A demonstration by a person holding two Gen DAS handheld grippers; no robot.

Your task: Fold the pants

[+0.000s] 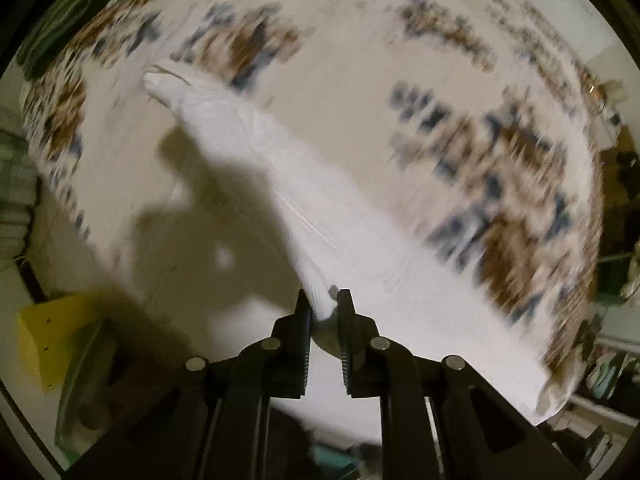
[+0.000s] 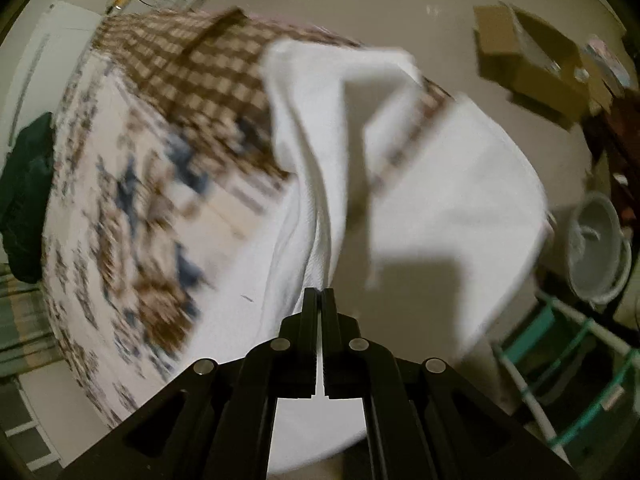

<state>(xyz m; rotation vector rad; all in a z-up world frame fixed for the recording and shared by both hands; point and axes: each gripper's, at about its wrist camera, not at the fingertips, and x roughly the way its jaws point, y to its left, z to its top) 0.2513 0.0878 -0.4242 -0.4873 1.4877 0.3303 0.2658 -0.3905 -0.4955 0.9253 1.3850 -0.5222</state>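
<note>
The white pants stretch as a long strip from my left gripper up toward the far left over a patterned bedspread. The left gripper is shut on a thick fold of the pants. In the right wrist view the white pants hang lifted and bunched, with one end flapping above. My right gripper is shut on the pants' edge. Both views are blurred by motion.
A checked brown blanket lies at the bed's far end. A cardboard box and a grey bucket stand on the floor at right. A yellow object sits by the bed edge at lower left. A dark green garment lies at left.
</note>
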